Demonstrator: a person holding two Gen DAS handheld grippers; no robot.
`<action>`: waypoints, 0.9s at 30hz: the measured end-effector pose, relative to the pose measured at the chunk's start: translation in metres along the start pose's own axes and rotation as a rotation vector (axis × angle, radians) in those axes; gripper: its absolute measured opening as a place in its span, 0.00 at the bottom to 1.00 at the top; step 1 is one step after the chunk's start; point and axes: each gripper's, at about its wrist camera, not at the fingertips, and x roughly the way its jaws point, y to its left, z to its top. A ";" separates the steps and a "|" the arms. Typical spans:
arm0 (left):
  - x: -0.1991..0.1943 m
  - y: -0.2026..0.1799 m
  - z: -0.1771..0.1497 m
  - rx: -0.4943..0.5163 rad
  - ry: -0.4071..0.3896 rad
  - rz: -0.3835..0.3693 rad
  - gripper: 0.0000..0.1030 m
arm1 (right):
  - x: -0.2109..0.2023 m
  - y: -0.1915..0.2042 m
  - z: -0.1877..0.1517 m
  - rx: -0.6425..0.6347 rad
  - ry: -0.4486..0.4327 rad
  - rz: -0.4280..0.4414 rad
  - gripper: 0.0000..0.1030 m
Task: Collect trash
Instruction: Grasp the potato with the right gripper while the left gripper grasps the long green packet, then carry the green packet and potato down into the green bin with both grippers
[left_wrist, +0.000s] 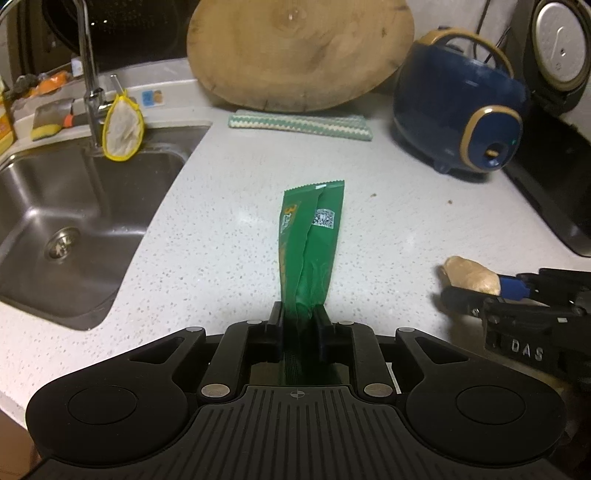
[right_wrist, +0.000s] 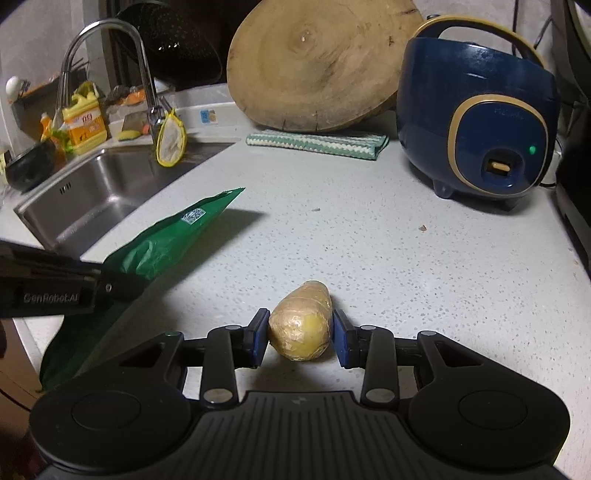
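Green crinkly plastic wrapper (left_wrist: 312, 240) is light and floppy; the left tongs (left_wrist: 299, 317) pinch its near end, lifting it off the speckled white worktop (left_wrist: 229, 229). At three o'clock, the right tongs (right_wrist: 300, 334) squeeze a firm brown lump (right_wrist: 301, 325) sideways.

A pale speckled stone countertop (right_wrist: 388, 240) fills the space ahead of the fingers, lit unevenly and dim toward the back wall. Beyond and to the left of the fingers, a stainless steel sink (left_wrist: 74, 206) is set into the counter, with a curved chrome faucet (right_wrist: 144, 74) behind it and a yellow dish soap bottle (right_wrist: 85, 123) on the ledge. Straight ahead, a round wooden chopping board (left_wrist: 299, 51) leans against the wall above a folded green-and-white cloth (left_wrist: 299, 125), and a dark blue rice cooker (right_wrist: 476, 122) stands to the right.
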 end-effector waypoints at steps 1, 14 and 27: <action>-0.005 0.005 -0.002 -0.003 -0.008 -0.012 0.19 | -0.003 0.003 0.001 0.006 -0.007 0.001 0.34; -0.099 0.098 -0.063 -0.037 -0.128 -0.227 0.18 | -0.053 0.121 -0.004 0.012 -0.044 -0.048 0.34; -0.144 0.200 -0.156 -0.122 -0.060 -0.296 0.18 | -0.075 0.242 -0.072 0.004 0.062 -0.041 0.34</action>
